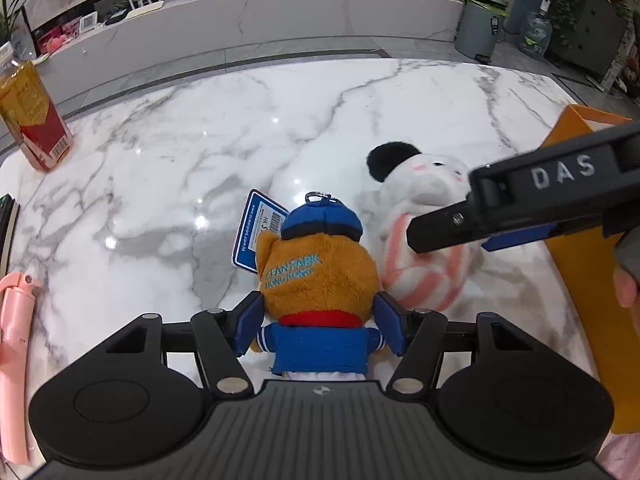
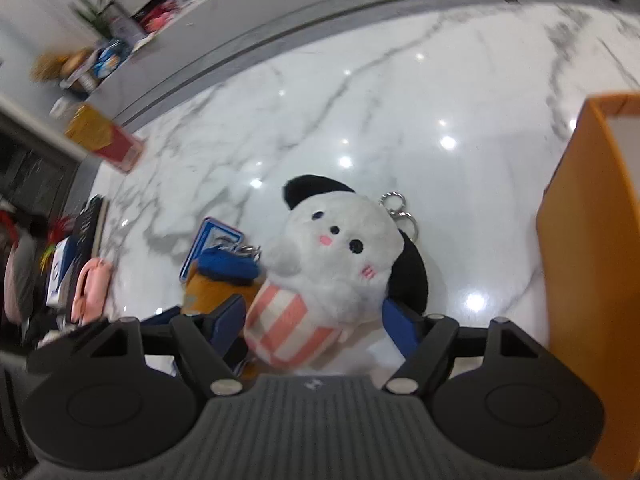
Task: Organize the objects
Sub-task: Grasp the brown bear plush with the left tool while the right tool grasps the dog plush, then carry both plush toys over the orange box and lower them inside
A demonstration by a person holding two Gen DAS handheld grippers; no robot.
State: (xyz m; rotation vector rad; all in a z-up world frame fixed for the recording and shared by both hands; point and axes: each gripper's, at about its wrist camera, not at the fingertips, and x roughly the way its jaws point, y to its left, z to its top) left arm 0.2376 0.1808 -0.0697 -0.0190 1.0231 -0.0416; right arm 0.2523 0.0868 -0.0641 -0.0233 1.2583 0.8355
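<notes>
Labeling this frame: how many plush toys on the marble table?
2. Brown bear plush in blue cap and shirt lies between the left gripper's jaws. White black-eared plush with pink stripes lies just beside it, between the right gripper's jaws. None seen elsewhere.

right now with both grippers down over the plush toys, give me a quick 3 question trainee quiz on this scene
1. True or false: the brown bear plush sits between the left gripper fingers.
2. Which toy does the right gripper straddle? A) brown bear plush B) white dog plush C) pink handle
3. Fill in: the orange box stands to the ____ of the white dog plush in the right wrist view.

Key: 1 true; 2 B; 3 right
</notes>
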